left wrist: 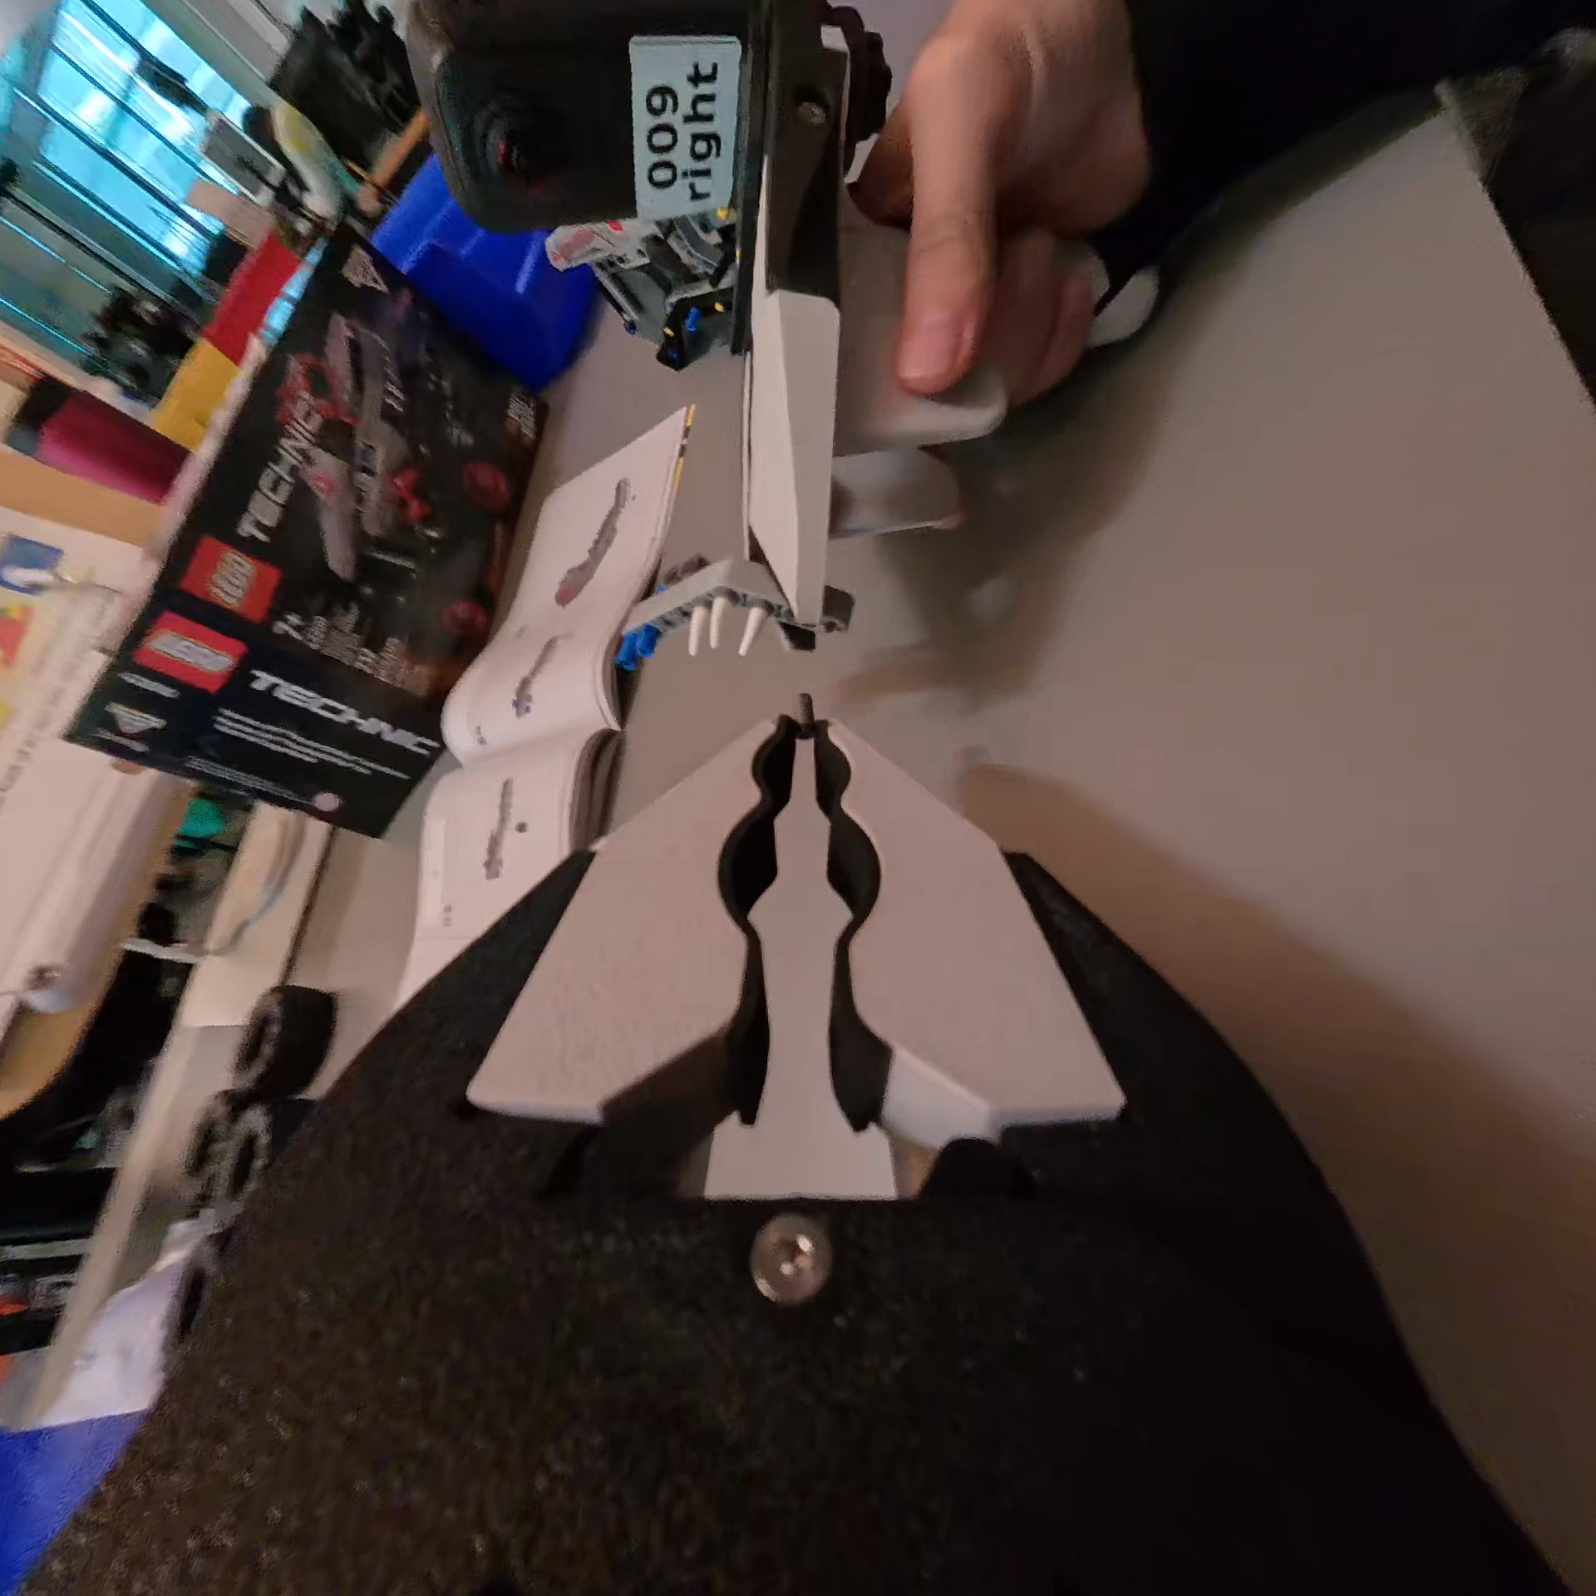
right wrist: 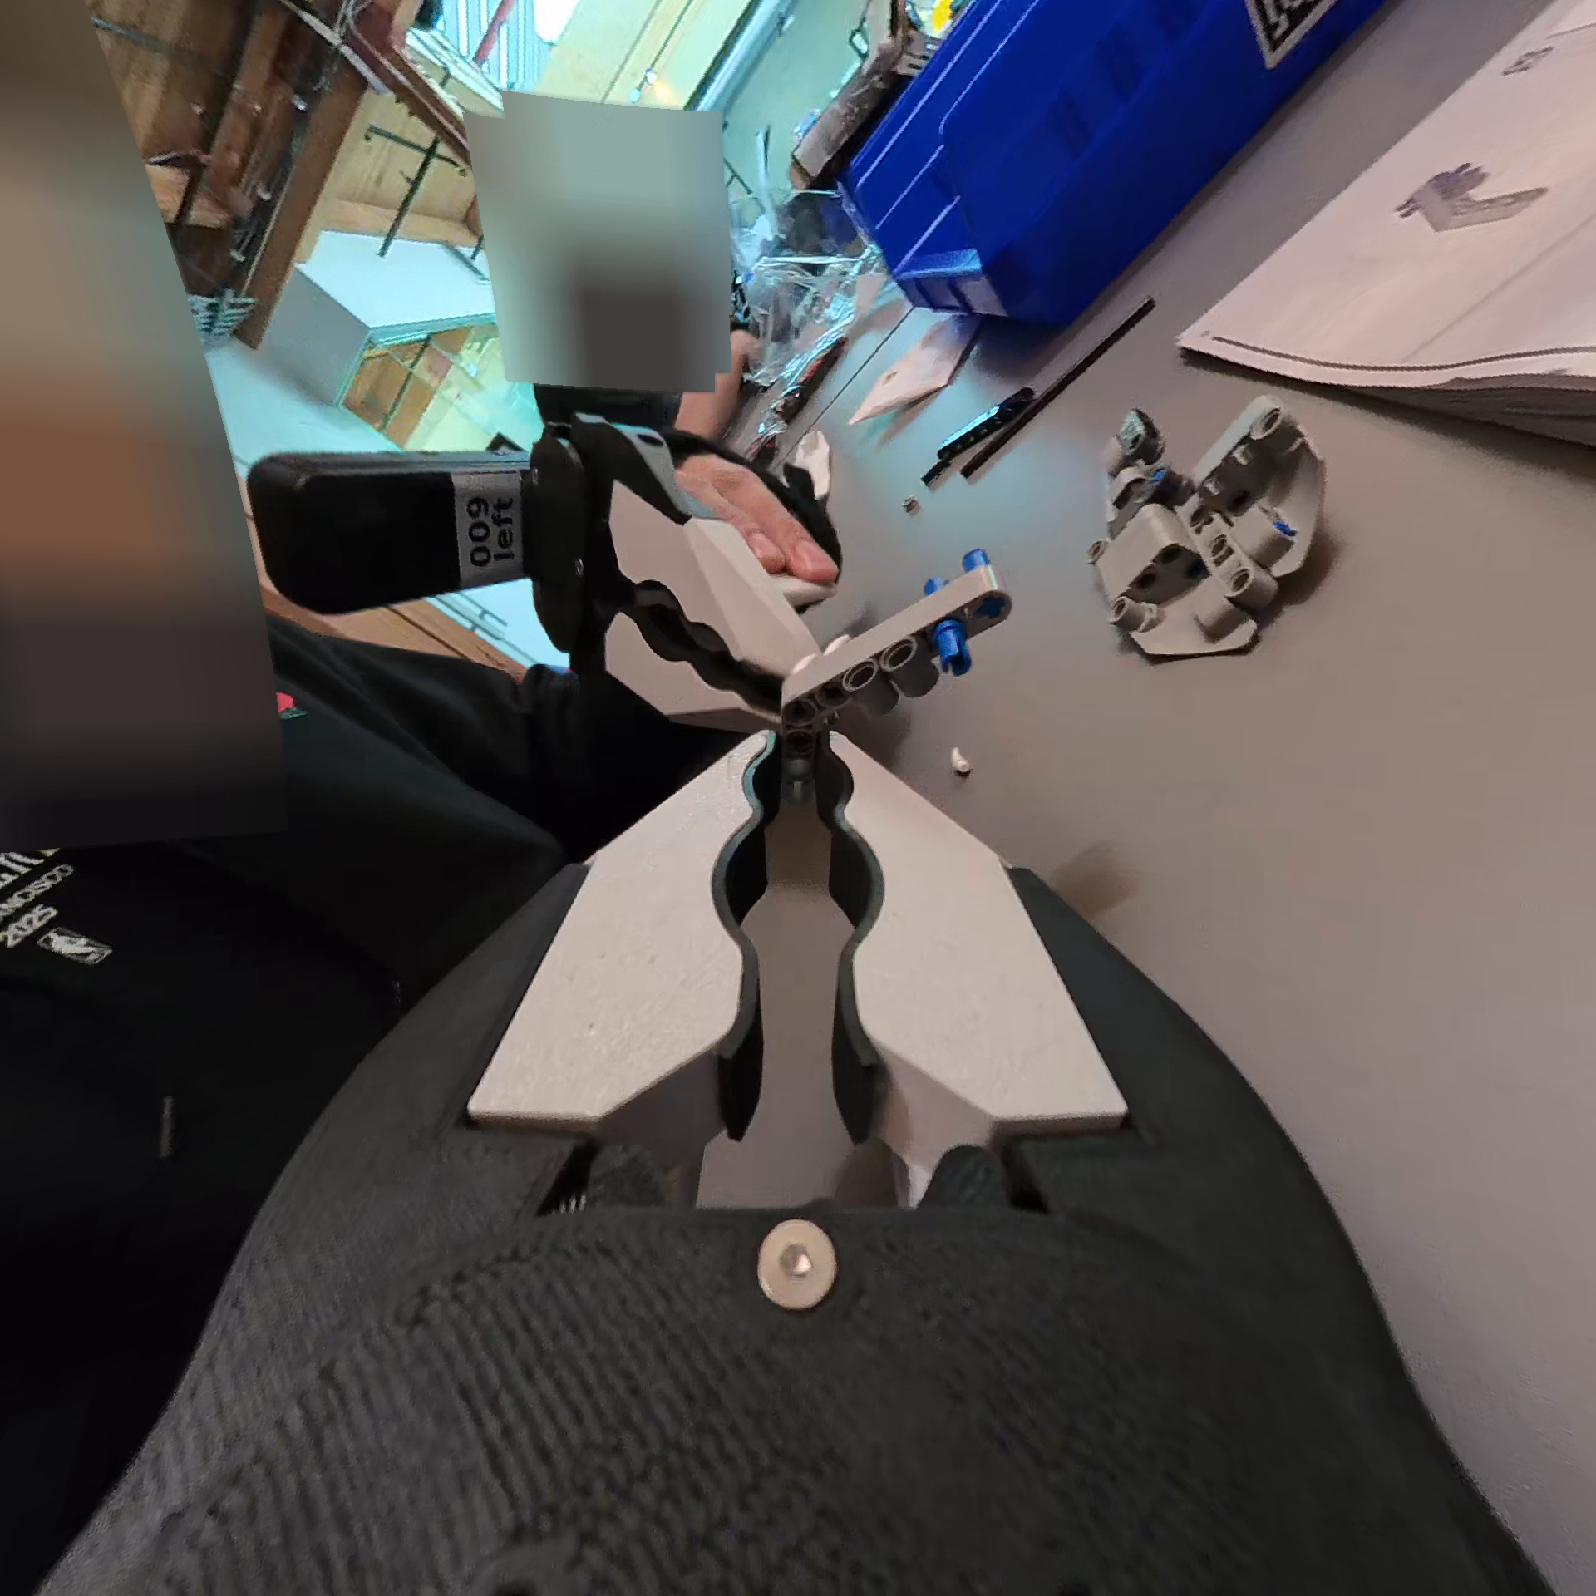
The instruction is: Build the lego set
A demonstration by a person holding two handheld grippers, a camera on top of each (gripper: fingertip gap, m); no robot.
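The right claw (right wrist: 799,760) is closed on the end of a grey Technic beam assembly (right wrist: 898,639), held above the desk (right wrist: 1209,950). The left claw (left wrist: 805,730) pinches a small dark pin (left wrist: 806,704) at its tips. Both parts look light, rigid and slippery; gripping the beam's end suits it.

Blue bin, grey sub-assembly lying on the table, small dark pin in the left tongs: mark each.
blue bin (right wrist: 1036,164), right wrist view, its side wall.
grey sub-assembly (right wrist: 1209,553), right wrist view, its middle.
small dark pin (left wrist: 806,710), left wrist view, the end sticking out past the tongs' tips.
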